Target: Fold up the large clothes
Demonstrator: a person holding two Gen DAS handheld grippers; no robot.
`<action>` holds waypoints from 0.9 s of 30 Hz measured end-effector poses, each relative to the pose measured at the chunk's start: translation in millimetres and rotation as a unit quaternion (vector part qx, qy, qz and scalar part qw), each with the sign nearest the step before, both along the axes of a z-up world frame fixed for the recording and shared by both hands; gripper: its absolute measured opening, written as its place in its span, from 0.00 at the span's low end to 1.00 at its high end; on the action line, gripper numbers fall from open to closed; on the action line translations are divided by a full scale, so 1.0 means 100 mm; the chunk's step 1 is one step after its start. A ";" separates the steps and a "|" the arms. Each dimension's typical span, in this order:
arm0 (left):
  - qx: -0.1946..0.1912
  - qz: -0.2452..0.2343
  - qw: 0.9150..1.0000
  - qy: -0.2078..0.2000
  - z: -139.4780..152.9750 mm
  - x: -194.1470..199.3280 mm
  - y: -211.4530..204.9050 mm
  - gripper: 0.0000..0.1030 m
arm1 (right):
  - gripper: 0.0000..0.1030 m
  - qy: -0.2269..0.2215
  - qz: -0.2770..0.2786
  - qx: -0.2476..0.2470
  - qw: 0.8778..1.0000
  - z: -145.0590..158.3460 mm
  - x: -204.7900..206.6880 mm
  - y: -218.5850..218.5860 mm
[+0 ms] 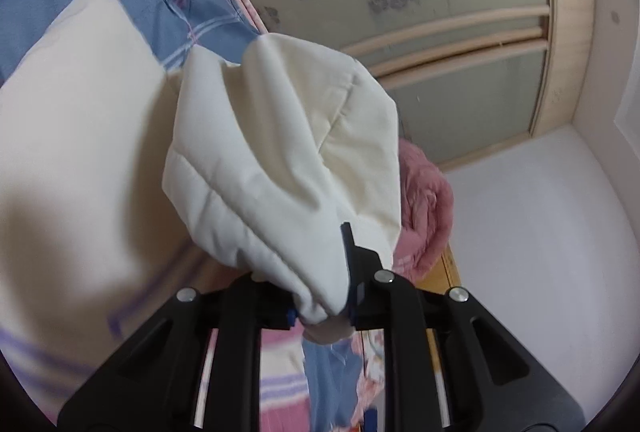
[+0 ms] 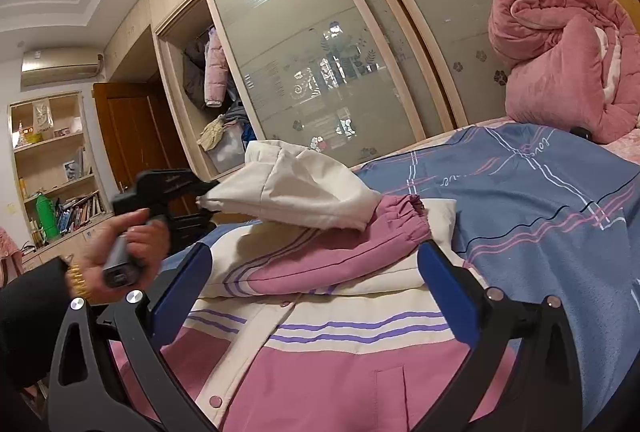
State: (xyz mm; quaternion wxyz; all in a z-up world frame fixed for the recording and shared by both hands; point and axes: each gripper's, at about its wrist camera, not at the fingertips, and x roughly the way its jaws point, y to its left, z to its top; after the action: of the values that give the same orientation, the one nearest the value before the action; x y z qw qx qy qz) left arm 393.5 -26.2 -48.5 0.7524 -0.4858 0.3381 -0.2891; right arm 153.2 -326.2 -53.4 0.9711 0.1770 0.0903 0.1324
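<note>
A pink and cream jacket point(image 2: 320, 364) with purple stripes lies on the bed, a pink sleeve with an elastic cuff point(image 2: 400, 216) folded across it. My left gripper point(image 1: 324, 312) is shut on the jacket's cream hood point(image 1: 280, 160) and holds it lifted; the gripper point(image 2: 200, 192) and the hood point(image 2: 296, 192) also show in the right wrist view, above the jacket's upper part. My right gripper point(image 2: 316, 280) is open and empty, its blue-padded fingers point(image 2: 448, 296) spread over the jacket's chest.
A blue plaid bedsheet point(image 2: 540, 200) covers the bed. A rolled pink quilt point(image 2: 560, 60) sits at the bed's far right. A sliding-door wardrobe point(image 2: 340, 52) stands behind, with a bookshelf point(image 2: 52, 172) and wooden door at the left.
</note>
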 end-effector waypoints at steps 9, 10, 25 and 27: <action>0.003 -0.001 0.993 0.115 -0.84 -0.67 0.07 0.19 | 0.99 0.005 0.002 -0.006 1.000 -0.02 -0.04 0.01; 0.003 0.005 0.992 0.129 -0.97 -0.68 0.09 0.20 | 0.99 0.007 0.003 -0.005 1.000 -0.02 -0.04 0.01; 0.212 -0.031 0.976 -0.048 -0.26 -1.04 -0.11 0.98 | 0.99 0.030 0.016 -0.096 0.995 -0.14 0.04 0.48; 0.231 -0.024 0.969 -0.084 -0.11 -1.32 0.02 0.98 | 0.99 0.023 0.013 -0.108 0.994 -0.12 0.02 0.56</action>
State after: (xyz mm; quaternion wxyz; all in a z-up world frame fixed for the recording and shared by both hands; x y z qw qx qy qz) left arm 261.3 -24.3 -59.5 0.8626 -0.2652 0.3428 -0.2607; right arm 154.9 -270.2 -65.2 0.9803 0.0735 0.1291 0.1303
